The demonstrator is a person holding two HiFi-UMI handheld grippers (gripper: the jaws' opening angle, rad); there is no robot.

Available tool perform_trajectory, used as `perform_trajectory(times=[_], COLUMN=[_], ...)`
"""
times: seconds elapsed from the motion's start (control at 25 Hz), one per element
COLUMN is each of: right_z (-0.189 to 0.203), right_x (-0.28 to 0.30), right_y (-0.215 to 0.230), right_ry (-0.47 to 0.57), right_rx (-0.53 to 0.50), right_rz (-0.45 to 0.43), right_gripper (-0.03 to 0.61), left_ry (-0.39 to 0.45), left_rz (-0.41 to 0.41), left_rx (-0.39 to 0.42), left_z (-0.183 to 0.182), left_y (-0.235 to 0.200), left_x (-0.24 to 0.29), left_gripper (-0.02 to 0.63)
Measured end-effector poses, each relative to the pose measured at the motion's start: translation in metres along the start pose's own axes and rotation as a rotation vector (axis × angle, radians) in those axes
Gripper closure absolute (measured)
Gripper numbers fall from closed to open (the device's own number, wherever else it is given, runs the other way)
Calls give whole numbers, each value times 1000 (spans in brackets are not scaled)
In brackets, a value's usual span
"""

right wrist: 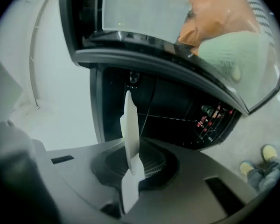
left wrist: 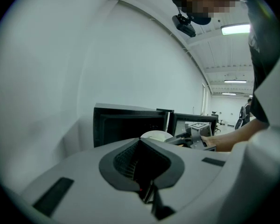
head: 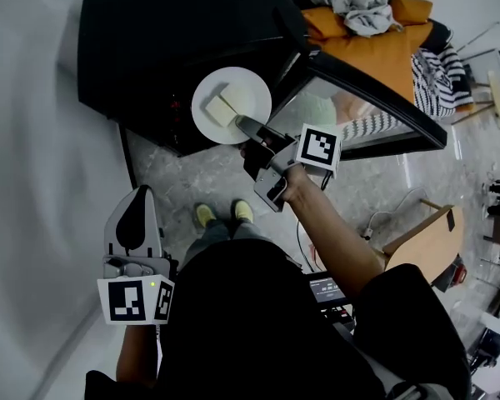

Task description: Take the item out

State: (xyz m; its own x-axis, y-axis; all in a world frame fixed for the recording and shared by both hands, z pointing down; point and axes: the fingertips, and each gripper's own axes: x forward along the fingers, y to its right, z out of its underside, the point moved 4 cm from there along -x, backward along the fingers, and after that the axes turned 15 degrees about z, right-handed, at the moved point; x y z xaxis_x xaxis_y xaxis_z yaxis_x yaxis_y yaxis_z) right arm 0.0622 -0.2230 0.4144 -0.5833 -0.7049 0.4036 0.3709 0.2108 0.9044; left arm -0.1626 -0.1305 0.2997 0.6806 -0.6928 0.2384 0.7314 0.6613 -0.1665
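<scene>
**Holding the plate at the oven's mouth, with open room only toward the person**

From the head view, the right hand-held gripper (head: 245, 124) is clenched on the near rim of a white plate (head: 252, 88). A pale block (head: 220, 109) lies on the plate. The plate sits level at the front opening of the black oven (head: 150, 48) and reaches away from the jaws toward the cavity. Being round, it has no long axis to mind. The oven door (head: 375, 98) stands swung open on the person's right, close beside that gripper's marker cube. The way out looks to be straight back toward the person, over the floor (head: 183, 177).

The left hand-held gripper (head: 142, 195) hangs low at the person's left side, well apart from the plate, so the right hand is by far the nearer.

In the left gripper view, the left hand-held gripper (left wrist: 141, 146) has its jaws together with nothing between them. Past its tips stand the oven (left wrist: 126, 122) and the plate's pale rim (left wrist: 155, 135), with the right hand beside it and the door (left wrist: 193, 121) to the right. A bare wall (left wrist: 107, 55) fills the left.

In the right gripper view, the plate (right wrist: 130, 134) shows edge-on as a thin white blade, pinched between the jaws. The dark cavity (right wrist: 172, 118) lies directly ahead, and the door's frame (right wrist: 168, 62) crosses just beyond the plate's far edge. I would judge that edge to be the one most at risk, so the plate should stay flat as it comes back.
</scene>
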Motion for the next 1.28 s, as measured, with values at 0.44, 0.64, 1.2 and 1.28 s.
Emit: perform_trajectory(times=[0.44,0.64,1.2,1.28], right_z=[-3,6,10,11], right_x=[-85,-143,-162,-162], right_y=[-30,-63,-69,-70], right_ry=[71,94,121,117], right_rx=[0,-26,-3,0], right_rz=[1,-25,-57,-60], right_gripper=[549,549,549,549], left_ry=[35,45,70,67], left_rz=[94,103,118,116], left_rx=[16,34,36,35], left_z=[-3,-19,-11,-11], left_y=[19,48,45,47], left_x=[23,4,12,11], left_gripper=[604,604,604,604])
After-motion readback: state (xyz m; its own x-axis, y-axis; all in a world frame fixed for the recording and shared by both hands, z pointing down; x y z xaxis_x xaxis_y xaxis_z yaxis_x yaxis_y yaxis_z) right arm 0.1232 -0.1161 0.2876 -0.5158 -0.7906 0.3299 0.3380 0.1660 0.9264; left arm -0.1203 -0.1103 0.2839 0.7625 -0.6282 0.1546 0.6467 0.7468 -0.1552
